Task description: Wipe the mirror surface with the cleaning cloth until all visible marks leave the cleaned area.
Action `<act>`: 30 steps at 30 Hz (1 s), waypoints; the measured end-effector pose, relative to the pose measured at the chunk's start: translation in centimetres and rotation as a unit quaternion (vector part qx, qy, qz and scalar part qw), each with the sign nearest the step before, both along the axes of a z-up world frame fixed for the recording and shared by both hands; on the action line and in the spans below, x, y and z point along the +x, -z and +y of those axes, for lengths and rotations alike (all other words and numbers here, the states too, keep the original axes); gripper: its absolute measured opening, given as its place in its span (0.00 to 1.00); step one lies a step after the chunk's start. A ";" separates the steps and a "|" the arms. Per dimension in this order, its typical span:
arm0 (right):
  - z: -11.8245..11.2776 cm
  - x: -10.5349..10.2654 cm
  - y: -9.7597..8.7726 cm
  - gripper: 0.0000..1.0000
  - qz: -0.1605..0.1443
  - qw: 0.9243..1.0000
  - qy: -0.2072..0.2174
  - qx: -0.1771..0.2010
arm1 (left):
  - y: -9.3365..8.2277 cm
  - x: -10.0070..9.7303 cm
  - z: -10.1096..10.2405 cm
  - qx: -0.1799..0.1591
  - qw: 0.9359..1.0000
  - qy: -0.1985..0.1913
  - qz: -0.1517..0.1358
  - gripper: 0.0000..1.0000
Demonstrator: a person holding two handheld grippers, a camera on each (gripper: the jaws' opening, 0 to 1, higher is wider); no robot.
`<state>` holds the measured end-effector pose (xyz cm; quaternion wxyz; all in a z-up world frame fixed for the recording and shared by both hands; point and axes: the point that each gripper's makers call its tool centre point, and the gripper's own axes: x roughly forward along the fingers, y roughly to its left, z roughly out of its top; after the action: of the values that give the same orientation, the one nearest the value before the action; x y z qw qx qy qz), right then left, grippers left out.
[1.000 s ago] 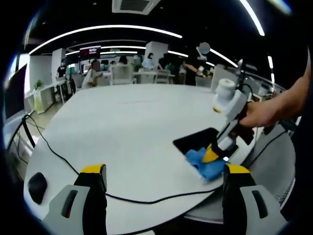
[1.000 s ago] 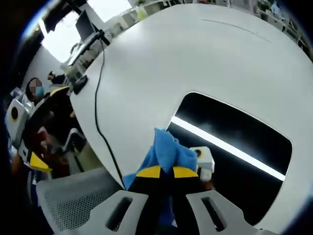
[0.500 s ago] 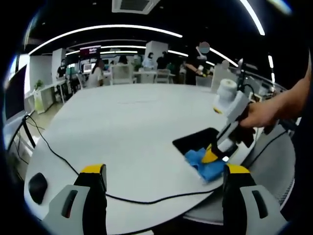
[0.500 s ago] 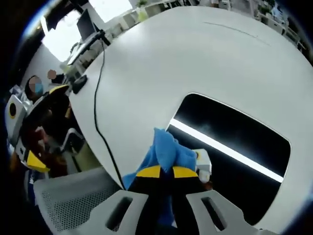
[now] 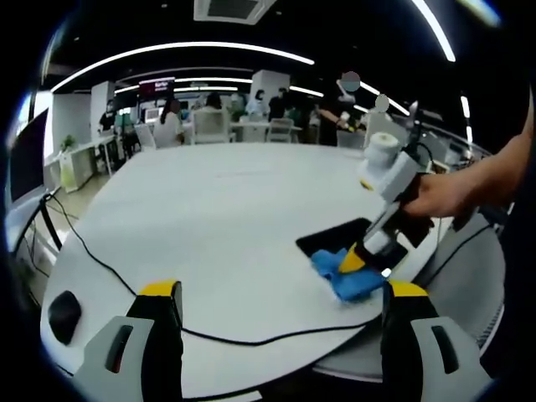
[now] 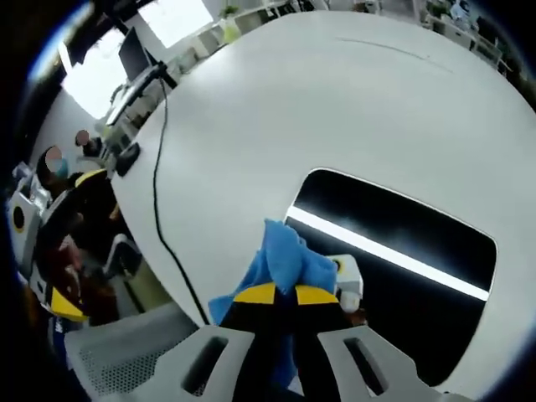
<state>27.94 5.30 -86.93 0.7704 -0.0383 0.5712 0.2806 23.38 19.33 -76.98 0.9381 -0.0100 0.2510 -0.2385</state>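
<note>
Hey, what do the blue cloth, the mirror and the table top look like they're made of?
Cleaning cloth: soft blue fabric, matte, bunched in folds; likely microfibre, weave too small to tell.
Mirror: glossy glass-like panel, dark, sharply reflecting a ceiling light strip.
Table: smooth white top, dull sheen, probably laminate or painted board; can't say which.
The right gripper clamps the cloth.

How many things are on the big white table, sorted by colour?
Blue: 1, the cloth
Black: 3, the mirror, the cable, the computer mouse
Total: 4
</note>
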 end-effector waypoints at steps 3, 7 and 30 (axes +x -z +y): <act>0.2 1.1 0.3 0.01 -0.006 1.000 -0.002 -0.002 | 0.1 -0.1 0.1 -0.002 1.000 -0.002 0.001 1.00; 0.4 2.3 0.4 0.01 -0.008 1.000 -0.003 -0.003 | 0.4 -0.3 0.3 -0.002 1.000 -0.004 0.005 1.00; 1.2 6.8 -0.2 0.01 -0.022 1.000 -0.016 -0.001 | -0.3 0.0 0.3 -0.018 1.000 -0.012 -0.009 1.00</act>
<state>34.73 6.53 -86.70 0.7783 -0.0545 0.5532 0.2919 23.37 19.63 -76.71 0.9426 -0.0282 0.2384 -0.2321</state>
